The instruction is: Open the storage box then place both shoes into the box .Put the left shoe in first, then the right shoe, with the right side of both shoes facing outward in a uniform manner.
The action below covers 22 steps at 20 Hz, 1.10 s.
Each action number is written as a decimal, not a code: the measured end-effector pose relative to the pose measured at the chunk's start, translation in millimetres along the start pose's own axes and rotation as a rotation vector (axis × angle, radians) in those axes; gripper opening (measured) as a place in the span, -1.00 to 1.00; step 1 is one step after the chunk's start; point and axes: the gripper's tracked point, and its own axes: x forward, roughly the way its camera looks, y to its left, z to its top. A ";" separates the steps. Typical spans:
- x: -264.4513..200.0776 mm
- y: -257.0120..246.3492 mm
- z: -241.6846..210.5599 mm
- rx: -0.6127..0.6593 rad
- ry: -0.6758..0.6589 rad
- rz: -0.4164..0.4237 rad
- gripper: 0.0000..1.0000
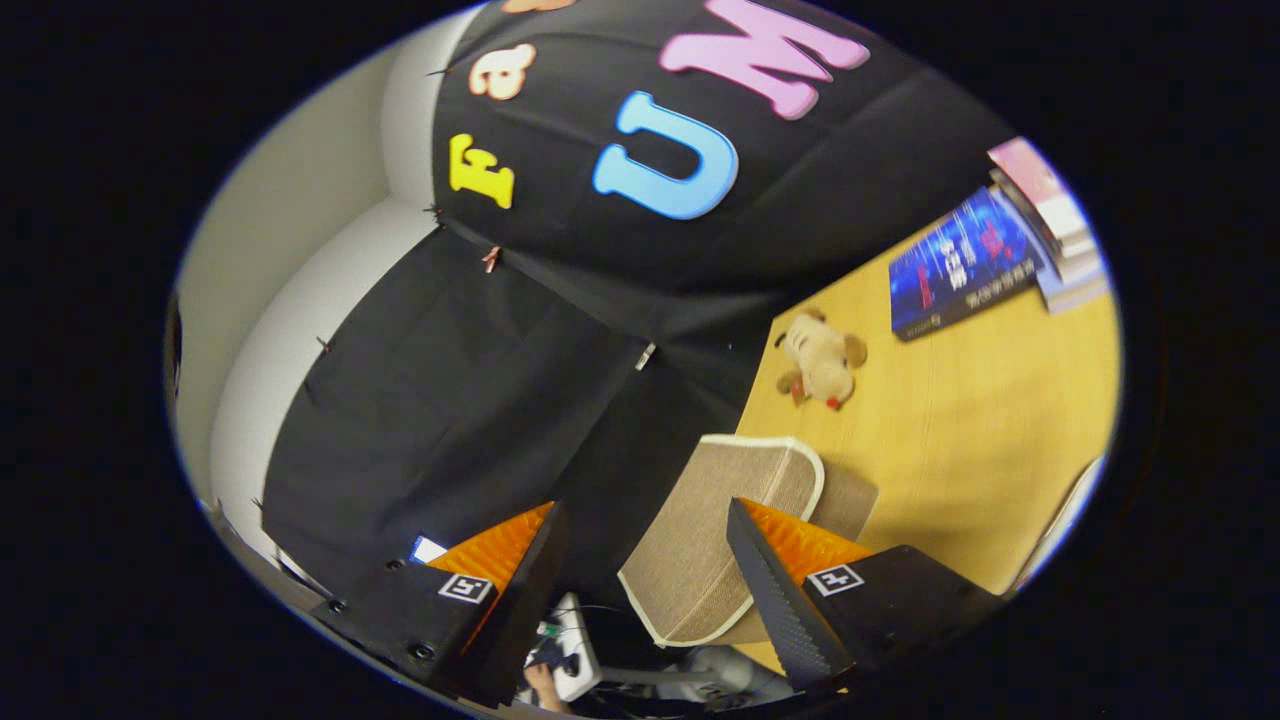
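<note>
Between the parted fingers of the gripper (pixel 640 590), which is rolled steeply sideways with nothing held, sits the storage box (pixel 715 535): a woven beige fabric box with pale piping, its flap standing up at the edge of the wooden table (pixel 1000 450). Beyond the fingers lie a plush toy dog (pixel 822 357) and stacked books (pixel 985 260).

Gripper (pixel 645 560) fingers spread apart, nothing between them, before the woven storage box (pixel 720 530) at the wooden table's (pixel 980 450) edge; beyond the box, a plush toy (pixel 822 357) and stacked books (pixel 990 260).
</note>
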 end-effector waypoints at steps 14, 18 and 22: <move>63.0 -103.4 -97.0 0.385 0.227 0.084 0.94; 65.2 -98.4 -100.3 0.491 0.210 0.148 0.20; 60.5 -90.0 -93.1 0.478 0.167 0.163 -0.89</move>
